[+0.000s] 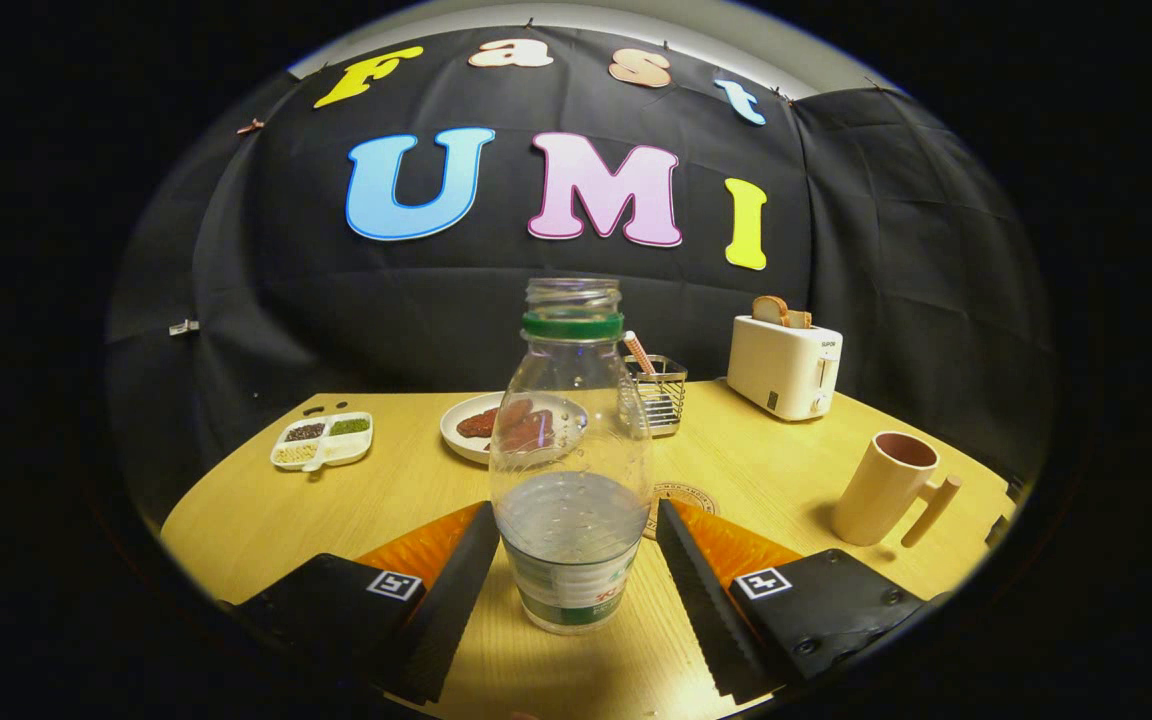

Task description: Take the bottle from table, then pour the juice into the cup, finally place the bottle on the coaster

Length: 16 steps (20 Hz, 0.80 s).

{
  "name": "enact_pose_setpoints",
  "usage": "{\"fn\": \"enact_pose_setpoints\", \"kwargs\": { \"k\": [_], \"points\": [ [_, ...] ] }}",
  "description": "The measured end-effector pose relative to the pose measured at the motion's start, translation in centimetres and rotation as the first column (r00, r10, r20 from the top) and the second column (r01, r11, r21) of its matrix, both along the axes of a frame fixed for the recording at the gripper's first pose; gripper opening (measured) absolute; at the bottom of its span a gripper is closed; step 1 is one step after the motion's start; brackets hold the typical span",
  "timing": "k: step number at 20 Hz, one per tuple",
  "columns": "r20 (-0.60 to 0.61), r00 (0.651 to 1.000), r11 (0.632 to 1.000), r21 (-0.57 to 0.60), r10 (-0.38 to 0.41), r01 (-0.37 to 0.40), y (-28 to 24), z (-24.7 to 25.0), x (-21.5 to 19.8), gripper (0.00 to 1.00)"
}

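Clear plastic bottle stands upright on the desk, right between the fingers of your tool. Tool is open: the left finger sits at or very near the bottle wall, the right one shows a gap, so nothing is clamped yet. Can't tell whether the left pad actually touches.

Step in hand, as I read it: the take, first of three. Next move calls for squeezing evenly on the lower body, low enough that it won't tip, then lifting straight.

Bottle has no cap, green ring at the neck, and is about a third full of clear liquid. It'll slosh, so keep it upright until you're over the cup.

Just beyond the fingers, behind the bottle: a round coaster, mostly hidden. Ahead to the right: a beige cup with a handle, tilted look from the lens, inside appears empty.

Further out: plate with dark reddish food, a wire rack, a divided dish of grains to the left, a toaster with bread in it.
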State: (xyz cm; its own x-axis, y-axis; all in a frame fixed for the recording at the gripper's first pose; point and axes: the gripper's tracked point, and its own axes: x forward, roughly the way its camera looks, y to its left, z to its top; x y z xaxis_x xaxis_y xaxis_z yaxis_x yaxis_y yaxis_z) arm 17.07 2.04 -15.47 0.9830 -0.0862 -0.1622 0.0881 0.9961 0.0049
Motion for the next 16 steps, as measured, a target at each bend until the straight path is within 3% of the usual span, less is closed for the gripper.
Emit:
{"fn": "enact_pose_setpoints", "kwargs": {
  "k": [4,5,6,16],
  "points": [
    [-0.006,1.000,1.000,-0.024,-0.005,0.005,0.2,-0.1,0.4,0.95],
    [-0.007,1.000,1.000,-0.029,-0.005,0.005,0.2,-0.2,0.6,0.91],
    [-0.006,1.000,0.999,-0.036,-0.006,0.006,0.3,-0.1,0.4,0.79],
    [-0.032,0.999,0.999,0.039,0.039,-0.038,0.7,1.2,-0.3,0.72]
  ]
}}
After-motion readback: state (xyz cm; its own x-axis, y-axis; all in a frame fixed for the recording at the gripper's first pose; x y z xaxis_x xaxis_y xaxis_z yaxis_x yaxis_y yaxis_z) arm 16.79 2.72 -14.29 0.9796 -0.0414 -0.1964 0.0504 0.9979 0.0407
